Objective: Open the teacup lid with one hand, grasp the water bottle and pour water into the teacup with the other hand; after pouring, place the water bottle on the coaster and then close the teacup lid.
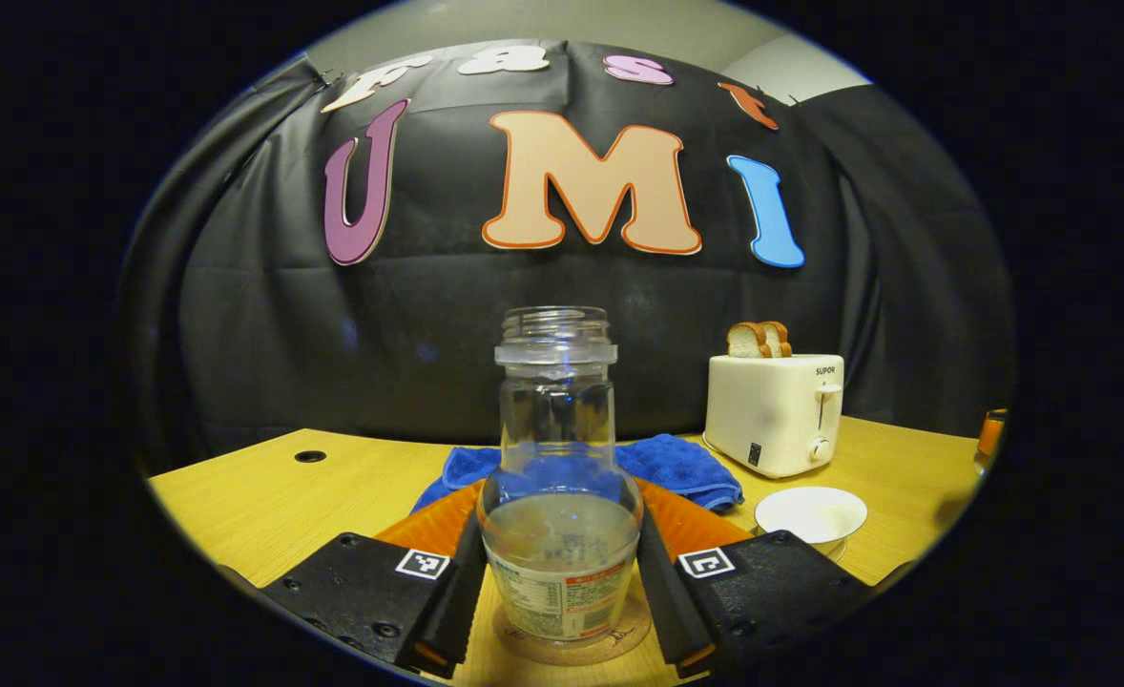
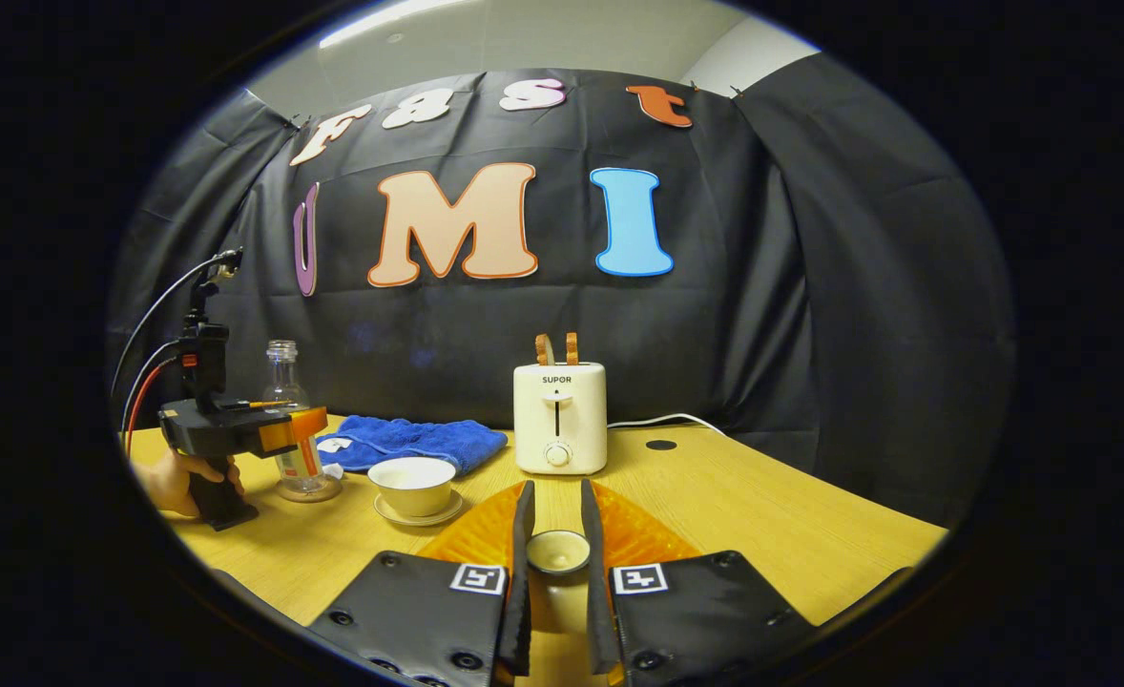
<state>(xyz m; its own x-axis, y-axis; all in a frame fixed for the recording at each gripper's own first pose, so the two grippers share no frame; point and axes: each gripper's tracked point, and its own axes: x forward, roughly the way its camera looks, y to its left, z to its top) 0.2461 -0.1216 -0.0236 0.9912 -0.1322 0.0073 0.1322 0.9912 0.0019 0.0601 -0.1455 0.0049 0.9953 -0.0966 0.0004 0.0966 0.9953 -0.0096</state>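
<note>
Left gripper view, nearest: the left hand-held gripper (image 1: 562,582) sits at the bottom centre, one finger on each side of the water bottle (image 1: 558,477); whether they press the glass cannot be told.
Water bottle: upright, uncapped, partly filled, labelled low on its body, standing on a round coaster (image 1: 573,645) at the bottom of the frame.
Middle ground: a blue cloth (image 1: 662,465) lies behind the bottle; the white teacup (image 1: 810,513) sits open on its saucer at lower right.
Far: a cream toaster (image 1: 775,412) holding bread slices stands right of centre on the wooden bench (image 1: 266,501).
Right gripper view, nearest: the right hand-held gripper (image 2: 556,553) at bottom centre is closed on the teacup lid (image 2: 557,551), held between both fingers just above the bench.
Middle ground, left: teacup (image 2: 415,484) on its saucer, uncovered, well apart from the lid.
Further left: the other hand-held gripper (image 2: 302,426), held by a hand (image 2: 180,482), reaches around the bottle (image 2: 287,420) on its coaster (image 2: 306,493).
Far: cloth (image 2: 409,441) and toaster (image 2: 559,416) before the black wall.
</note>
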